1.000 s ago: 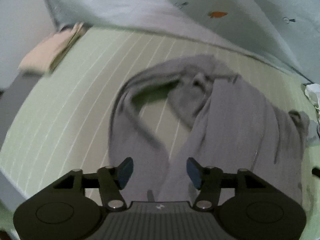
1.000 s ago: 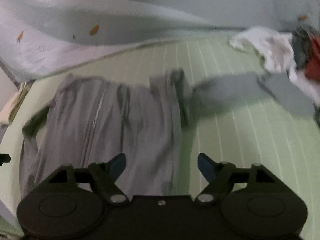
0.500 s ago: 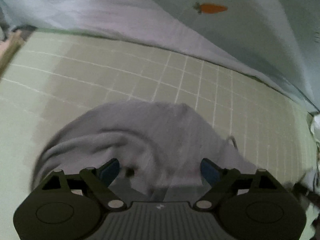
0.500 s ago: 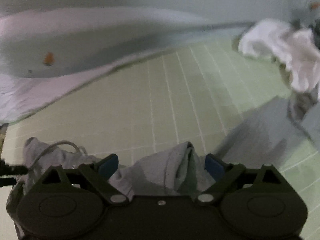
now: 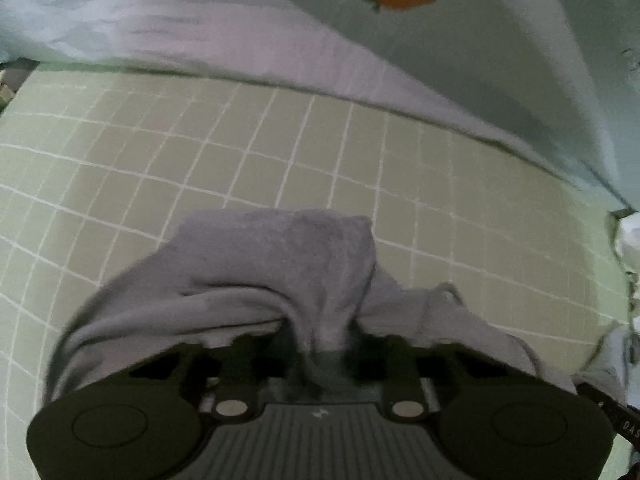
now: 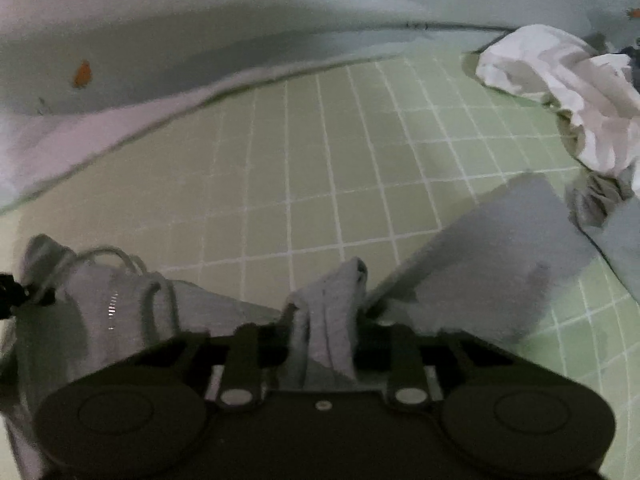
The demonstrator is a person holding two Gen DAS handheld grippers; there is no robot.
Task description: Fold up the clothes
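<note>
both claws just clamped shut: left gripper (image 5: 320, 340) and right gripper (image 6: 322, 336) pinching our gray hoodie (image 5: 280, 264) | hoodie now bunched on green checked sheet (image 5: 280, 140) | blanket (image 5: 200, 32) behind it

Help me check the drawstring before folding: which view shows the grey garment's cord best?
The right wrist view: the drawstring loops over the grey garment at left, in plain sight. The left wrist view shows only bunched grey cloth, with no clear cord.

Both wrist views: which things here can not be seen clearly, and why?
- Left wrist view: left gripper fingertips, buried in the grey garment.
- Right wrist view: right gripper pads, covered by a grey fold.
- Right wrist view: white clothes pile, cut off by the right edge.
</note>
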